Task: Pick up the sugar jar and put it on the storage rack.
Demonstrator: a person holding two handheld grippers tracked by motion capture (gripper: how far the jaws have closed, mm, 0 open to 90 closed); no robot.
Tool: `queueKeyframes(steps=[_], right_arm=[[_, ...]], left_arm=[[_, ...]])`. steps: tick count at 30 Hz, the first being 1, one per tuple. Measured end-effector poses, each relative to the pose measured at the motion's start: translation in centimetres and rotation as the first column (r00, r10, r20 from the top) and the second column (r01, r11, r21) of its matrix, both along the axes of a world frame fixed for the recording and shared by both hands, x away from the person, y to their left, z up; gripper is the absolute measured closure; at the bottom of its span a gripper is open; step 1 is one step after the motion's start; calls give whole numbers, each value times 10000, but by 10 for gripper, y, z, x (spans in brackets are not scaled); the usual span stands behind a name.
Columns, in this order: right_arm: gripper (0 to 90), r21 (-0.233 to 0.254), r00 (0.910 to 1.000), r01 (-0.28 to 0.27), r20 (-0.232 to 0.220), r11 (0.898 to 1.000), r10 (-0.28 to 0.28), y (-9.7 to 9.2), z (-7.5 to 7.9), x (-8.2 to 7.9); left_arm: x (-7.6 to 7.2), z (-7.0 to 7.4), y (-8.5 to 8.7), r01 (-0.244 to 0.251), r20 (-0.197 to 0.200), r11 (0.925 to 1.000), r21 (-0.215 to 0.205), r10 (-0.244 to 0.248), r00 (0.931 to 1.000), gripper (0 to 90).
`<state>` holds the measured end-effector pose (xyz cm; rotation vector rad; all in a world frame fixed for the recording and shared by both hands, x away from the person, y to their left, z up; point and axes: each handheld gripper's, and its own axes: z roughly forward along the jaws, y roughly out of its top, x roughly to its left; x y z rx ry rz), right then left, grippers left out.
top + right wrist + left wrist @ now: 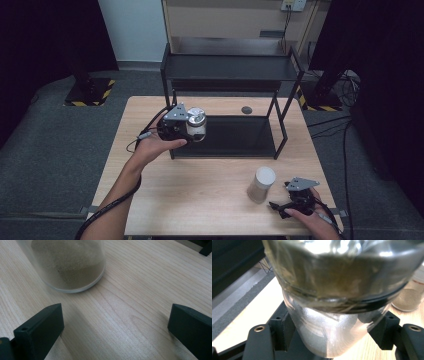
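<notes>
My left gripper (192,128) is shut on a clear jar with a silver lid (196,124), held above the left end of the black rack's lower shelf (240,136). In the left gripper view the jar (332,315) sits between both jaws, very close to the camera. A second jar with a white lid and tan powder (261,184) stands on the wooden table (200,190) at the front right. My right gripper (280,207) rests just right of it, open. In the right gripper view the powder jar (67,265) stands just beyond the spread jaws, with bare wood between them.
A black two-tier rack (230,67) stands at the back of the table. A small dark round disc (246,109) lies on the table behind the lower shelf. Grey carpet surrounds the table, with cables on the floor at the right (345,135).
</notes>
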<state>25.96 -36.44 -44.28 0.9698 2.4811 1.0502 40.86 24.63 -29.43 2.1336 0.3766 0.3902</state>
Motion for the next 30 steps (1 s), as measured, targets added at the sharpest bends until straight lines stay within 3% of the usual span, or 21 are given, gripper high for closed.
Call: queueKeyframes(steps=[11,18,30], right_arm=[[10,12,10000,2,-11,10000,-2,0,0,0],[10,11,10000,3,-8,10000,-3,0,0,0],[10,9,10000,4,-9,10000,-4,0,0,0]], left_arm=[[4,31,-4,29,142,10000,-25,-29,9999,304],[4,51,-7,25,255,9998,192,-29,9997,304],[2,74,-5,-34,366,9998,220,26,9993,304]])
